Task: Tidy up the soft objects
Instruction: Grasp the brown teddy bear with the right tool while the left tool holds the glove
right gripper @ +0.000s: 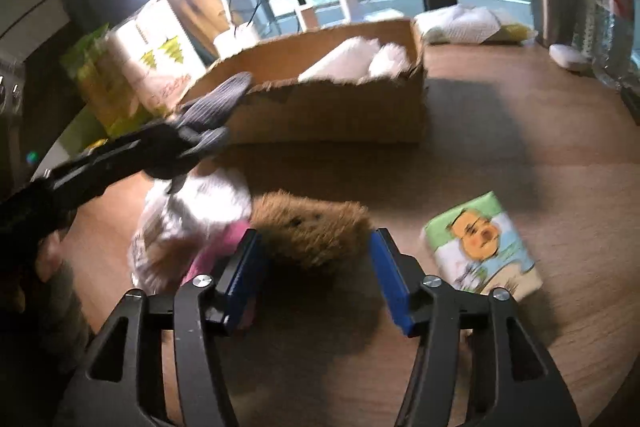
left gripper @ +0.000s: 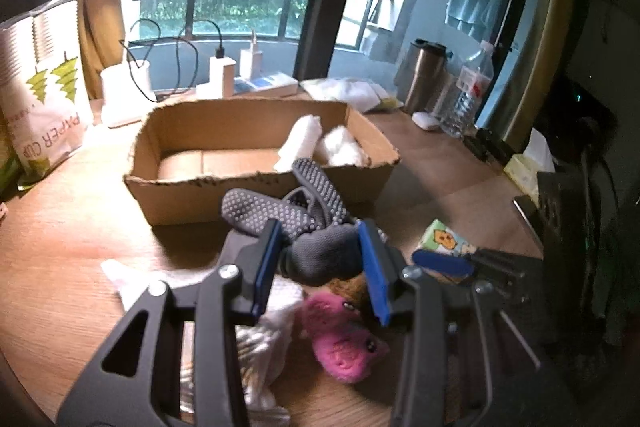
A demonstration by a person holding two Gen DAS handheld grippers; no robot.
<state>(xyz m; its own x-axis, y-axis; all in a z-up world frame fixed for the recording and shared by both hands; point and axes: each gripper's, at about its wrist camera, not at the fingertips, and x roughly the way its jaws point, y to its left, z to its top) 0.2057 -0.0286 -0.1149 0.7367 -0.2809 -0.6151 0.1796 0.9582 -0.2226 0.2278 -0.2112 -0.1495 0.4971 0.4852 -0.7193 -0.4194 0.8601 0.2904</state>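
Where the left wrist view looks ahead, the left gripper (left gripper: 320,247) clamps a grey dotted sock (left gripper: 296,223) before the cardboard box (left gripper: 256,187), hiding much of the pink plush (left gripper: 340,343) and white cloth (left gripper: 260,343) below. In the blurred right wrist view, the right gripper (right gripper: 314,267) gapes wide around a brown plush (right gripper: 312,231), its lower part hidden in shadow.
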